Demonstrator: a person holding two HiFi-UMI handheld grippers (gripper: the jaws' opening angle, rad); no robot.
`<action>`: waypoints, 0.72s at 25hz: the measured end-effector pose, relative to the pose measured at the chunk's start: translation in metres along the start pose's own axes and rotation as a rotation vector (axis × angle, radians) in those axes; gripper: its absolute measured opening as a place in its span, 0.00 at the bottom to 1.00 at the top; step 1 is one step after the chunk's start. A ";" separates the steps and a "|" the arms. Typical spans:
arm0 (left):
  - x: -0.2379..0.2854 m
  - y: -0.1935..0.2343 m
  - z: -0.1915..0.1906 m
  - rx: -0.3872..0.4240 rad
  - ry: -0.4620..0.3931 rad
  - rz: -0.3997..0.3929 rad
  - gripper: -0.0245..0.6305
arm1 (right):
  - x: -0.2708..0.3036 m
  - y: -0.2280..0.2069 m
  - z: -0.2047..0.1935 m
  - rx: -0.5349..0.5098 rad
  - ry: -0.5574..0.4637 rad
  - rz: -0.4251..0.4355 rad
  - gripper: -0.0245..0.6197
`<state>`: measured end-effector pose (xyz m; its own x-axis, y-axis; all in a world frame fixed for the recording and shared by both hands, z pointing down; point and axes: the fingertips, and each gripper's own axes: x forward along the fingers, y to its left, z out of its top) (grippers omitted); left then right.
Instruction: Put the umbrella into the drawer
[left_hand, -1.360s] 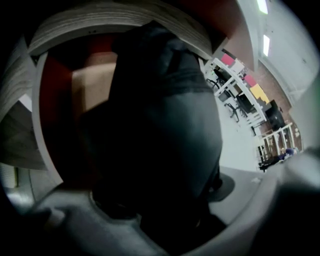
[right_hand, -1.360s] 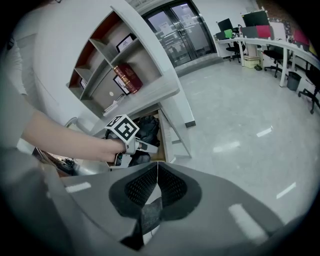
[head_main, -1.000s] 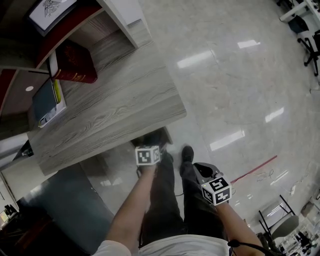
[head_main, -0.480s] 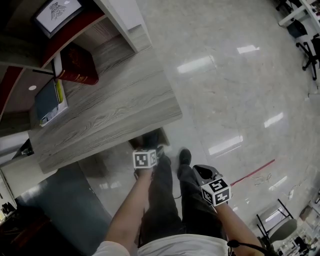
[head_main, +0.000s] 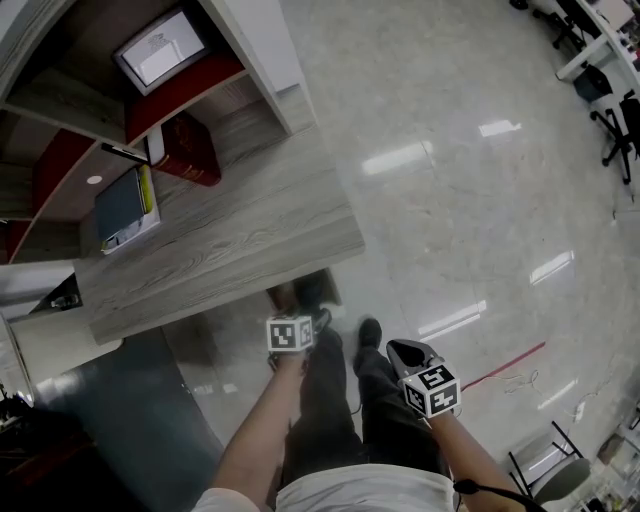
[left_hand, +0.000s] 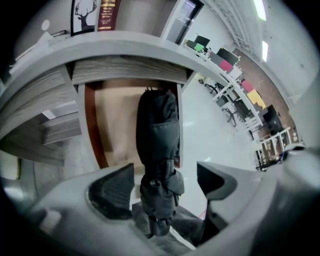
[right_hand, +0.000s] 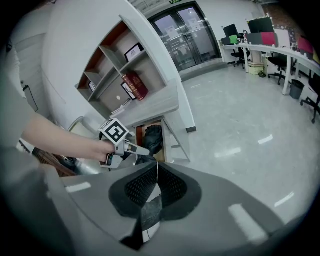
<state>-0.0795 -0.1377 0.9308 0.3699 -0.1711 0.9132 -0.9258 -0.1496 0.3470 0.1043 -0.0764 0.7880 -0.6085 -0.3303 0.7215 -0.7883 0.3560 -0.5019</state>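
Umbrella (left_hand: 157, 145), black and folded, pointed far end first into the open drawer (left_hand: 112, 120) under the desk (head_main: 230, 240). Its near end sat between the left gripper (left_hand: 164, 170) jaws. They were apart, with a gap on each side. Right gripper (right_hand: 156, 172) jaws were pressed together on nothing, low by the person's legs (head_main: 340, 400), well apart from the drawer.

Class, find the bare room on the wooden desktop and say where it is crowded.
Bare: the desktop's wide stretch between the red book and its floor-side corner. Crowded: the shelf end, around that book and the blue folder stack.
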 end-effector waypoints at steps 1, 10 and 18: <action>-0.006 -0.002 -0.001 -0.002 -0.002 0.001 0.63 | -0.004 0.002 0.003 -0.006 -0.004 0.000 0.05; -0.077 -0.027 -0.004 -0.001 -0.056 -0.023 0.63 | -0.044 0.023 0.029 -0.032 -0.036 0.001 0.05; -0.164 -0.069 -0.007 -0.011 -0.148 -0.137 0.43 | -0.085 0.049 0.045 -0.037 -0.050 0.013 0.05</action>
<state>-0.0769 -0.0924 0.7589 0.4992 -0.2910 0.8162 -0.8665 -0.1706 0.4692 0.1126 -0.0705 0.6806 -0.6236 -0.3682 0.6896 -0.7766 0.3924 -0.4928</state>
